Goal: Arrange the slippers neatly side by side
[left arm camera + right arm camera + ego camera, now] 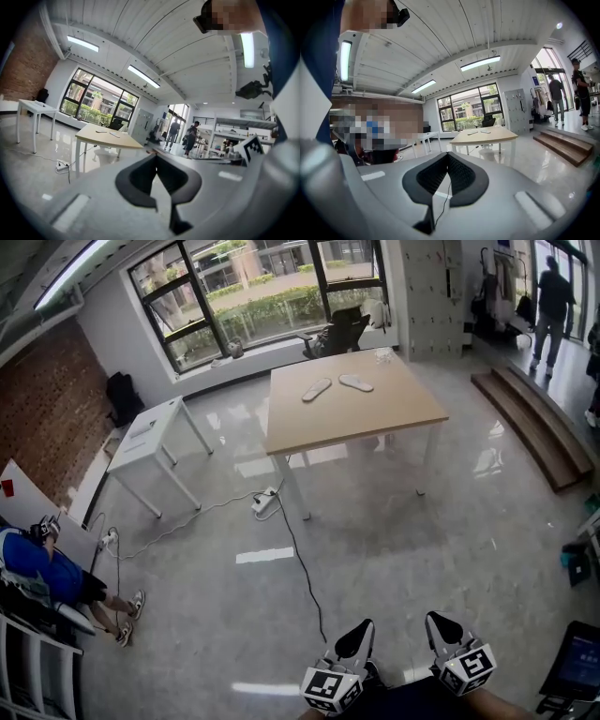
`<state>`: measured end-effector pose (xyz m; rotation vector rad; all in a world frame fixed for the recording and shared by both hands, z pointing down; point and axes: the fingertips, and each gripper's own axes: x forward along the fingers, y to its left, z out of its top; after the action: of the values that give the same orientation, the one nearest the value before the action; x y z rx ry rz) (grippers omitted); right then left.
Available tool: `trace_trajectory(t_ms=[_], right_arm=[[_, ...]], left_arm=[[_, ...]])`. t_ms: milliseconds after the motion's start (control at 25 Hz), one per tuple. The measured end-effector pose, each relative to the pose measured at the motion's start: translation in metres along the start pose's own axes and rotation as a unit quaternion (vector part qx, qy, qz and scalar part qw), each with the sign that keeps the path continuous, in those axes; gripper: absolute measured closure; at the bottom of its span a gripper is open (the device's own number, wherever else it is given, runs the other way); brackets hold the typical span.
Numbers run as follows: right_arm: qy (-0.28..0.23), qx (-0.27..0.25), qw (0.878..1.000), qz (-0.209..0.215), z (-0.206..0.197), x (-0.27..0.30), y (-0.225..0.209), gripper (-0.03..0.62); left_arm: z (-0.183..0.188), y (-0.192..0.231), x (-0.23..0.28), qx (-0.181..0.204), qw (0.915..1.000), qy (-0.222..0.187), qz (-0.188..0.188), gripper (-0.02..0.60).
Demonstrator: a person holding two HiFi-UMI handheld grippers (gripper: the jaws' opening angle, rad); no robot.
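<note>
Only the head view shows the two pale, flat slippers [356, 382] splayed at an angle near the wooden table's [375, 423] far edge, well away from the left gripper [156, 158] and right gripper [448, 155], both closed and empty.

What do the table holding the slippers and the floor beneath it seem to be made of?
Table: matte light-wood top, probably laminate, going by its even tan; white legs, likely painted metal. Floor: glossy grey stone or polished concrete; it mirrors the windows.
</note>
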<state>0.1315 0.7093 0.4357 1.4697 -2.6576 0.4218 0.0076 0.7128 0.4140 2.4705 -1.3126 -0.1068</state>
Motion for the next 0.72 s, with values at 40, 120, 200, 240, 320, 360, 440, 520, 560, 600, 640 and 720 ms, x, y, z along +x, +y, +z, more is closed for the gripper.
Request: trace_trajectory(t_ms=[40, 120, 200, 240, 320, 360, 440, 520, 560, 600, 640, 720], right_arm=[[-0.001, 0.0, 1.0, 0.005, 0.001, 0.005, 0.003, 0.583], [-0.001, -0.006, 1.0, 0.012, 0.004, 0.015, 0.006, 0.583], [-0.009, -0.011, 1.0, 0.013, 0.012, 0.024, 0.006, 0.583], [-0.013, -0.011, 1.0, 0.012, 0.015, 0.028, 0.006, 0.583], [-0.012, -0.011, 1.0, 0.01, 0.017, 0.032, 0.006, 0.583], [-0.01, -0.012, 1.0, 0.011, 0.015, 0.035, 0.005, 0.583], [-0.001, -0.011, 1.0, 0.013, 0.011, 0.04, 0.003, 0.583], [-0.007, -0.005, 1.0, 0.016, 0.013, 0.045, 0.0, 0.583], [-0.013, -0.002, 1.0, 0.017, 0.014, 0.048, -0.002, 0.583], [-0.017, 0.0, 1.0, 0.018, 0.014, 0.052, -0.005, 0.583], [-0.019, 0.002, 1.0, 0.019, 0.013, 0.056, -0.009, 0.583], [-0.031, 0.007, 0.999, 0.024, 0.017, 0.069, -0.019, 0.583]], left_arm=[[0.002, 0.005, 0.002, 0.001, 1.0, -0.001, 0.0, 0.578], [0.003, 0.013, 0.006, 0.002, 1.0, -0.003, 0.001, 0.578], [0.006, 0.017, 0.01, -0.002, 1.0, -0.003, -0.004, 0.578], [0.007, 0.019, 0.011, -0.002, 1.0, -0.003, -0.005, 0.578], [0.011, 0.024, 0.014, 0.004, 1.0, -0.005, -0.004, 0.578], [0.012, 0.026, 0.016, 0.006, 1.0, -0.006, -0.003, 0.578], [0.013, 0.03, 0.021, 0.006, 1.0, -0.008, -0.001, 0.578], [0.014, 0.032, 0.026, 0.009, 0.9999, -0.007, 0.002, 0.578], [0.015, 0.033, 0.027, 0.014, 0.9999, -0.006, 0.004, 0.578], [0.015, 0.035, 0.029, 0.02, 0.9998, -0.006, 0.006, 0.578], [0.014, 0.037, 0.033, 0.025, 0.9996, -0.007, 0.008, 0.578], [0.016, 0.042, 0.044, 0.031, 0.9994, -0.006, 0.016, 0.578]])
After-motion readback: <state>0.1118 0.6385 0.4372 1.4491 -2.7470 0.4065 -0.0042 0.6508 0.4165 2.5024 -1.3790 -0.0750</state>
